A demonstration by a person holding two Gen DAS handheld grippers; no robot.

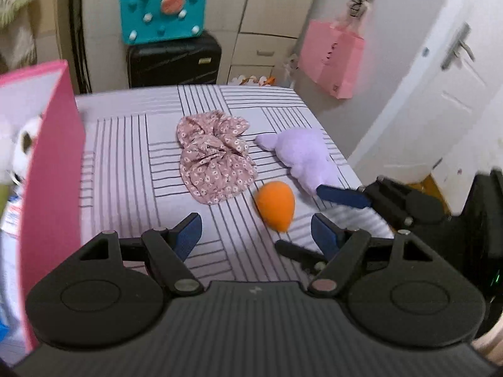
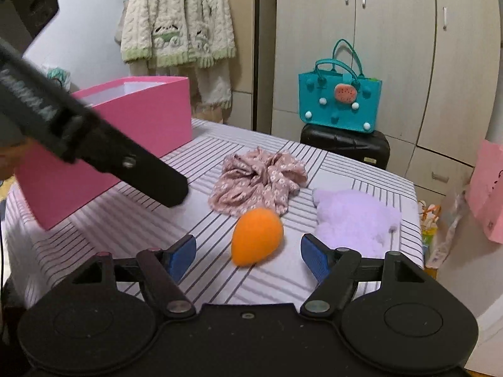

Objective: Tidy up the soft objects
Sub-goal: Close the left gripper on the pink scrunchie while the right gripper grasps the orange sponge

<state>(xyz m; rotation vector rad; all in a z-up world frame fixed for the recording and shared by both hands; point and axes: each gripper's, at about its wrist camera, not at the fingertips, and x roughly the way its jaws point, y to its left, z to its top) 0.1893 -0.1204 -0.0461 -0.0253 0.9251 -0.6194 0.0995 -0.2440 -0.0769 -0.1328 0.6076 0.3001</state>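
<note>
The pink box [image 1: 53, 169] hides most of a plush toy [image 1: 25, 139] at nine o'clock. My left tongs [image 1: 256, 231] and right tongs [image 2: 248, 253] gape empty; the egg-shaped orange sponge [image 2: 257, 240] lies on the striped bed [image 2: 125, 226] at twelve.

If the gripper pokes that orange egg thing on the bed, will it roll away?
Probably a little. The orange egg-shaped sponge is rounded and lies on its side on the striped sheet, so a nudge could roll it, likely in a curve because one end is narrower. Its matte look suggests it is soft and light, so it should squash rather than slip between the right gripper pads.
</note>
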